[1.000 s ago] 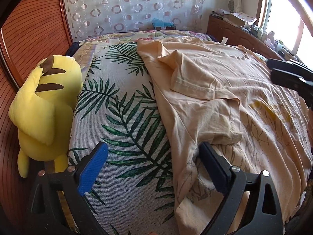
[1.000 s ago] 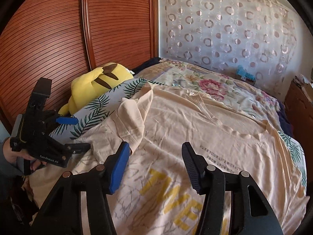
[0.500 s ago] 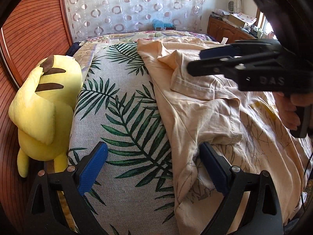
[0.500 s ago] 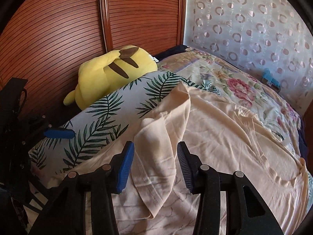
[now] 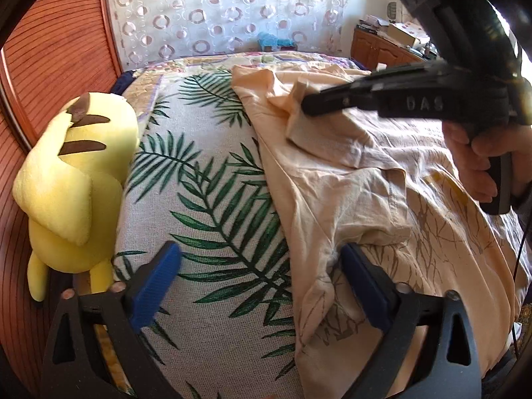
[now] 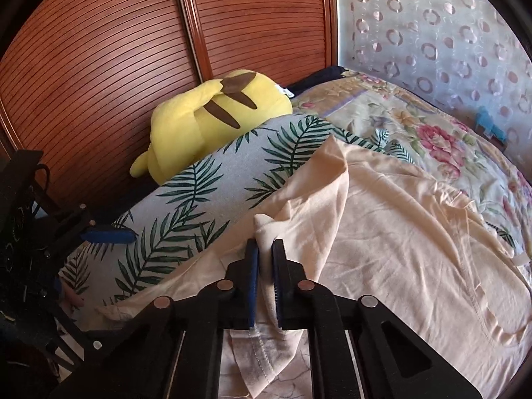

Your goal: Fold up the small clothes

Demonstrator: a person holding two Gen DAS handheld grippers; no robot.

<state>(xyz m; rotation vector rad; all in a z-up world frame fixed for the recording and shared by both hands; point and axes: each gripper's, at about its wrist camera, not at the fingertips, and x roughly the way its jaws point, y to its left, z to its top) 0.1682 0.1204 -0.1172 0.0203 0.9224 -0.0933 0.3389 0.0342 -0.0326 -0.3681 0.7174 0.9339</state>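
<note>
A peach T-shirt (image 5: 349, 183) (image 6: 399, 232) lies spread on the bed, one sleeve folded over onto its body. My right gripper (image 6: 265, 249) (image 5: 307, 99) is shut on a raised fold of that sleeve (image 6: 264, 229), with cloth pinched between the blue pads. A hand (image 5: 478, 163) holds its handle. My left gripper (image 5: 256, 266) hangs low over the shirt's side edge with its jaws opening wide. Its right finger (image 5: 362, 272) touches the cloth, the left finger (image 5: 156, 276) is over the leaf-print cover, and neither pad presses on anything.
A yellow plush toy (image 5: 73, 179) (image 6: 212, 116) lies at the bed's left edge against the slatted wooden doors (image 6: 99, 50). The leaf-print cover (image 5: 206, 199) and a floral quilt (image 6: 432, 133) lie under the shirt. A wooden cabinet (image 5: 382, 46) stands far right.
My right gripper swung left across the shirt to the folded sleeve and shut on it. My left gripper stayed where it was, its jaws slightly wider.
</note>
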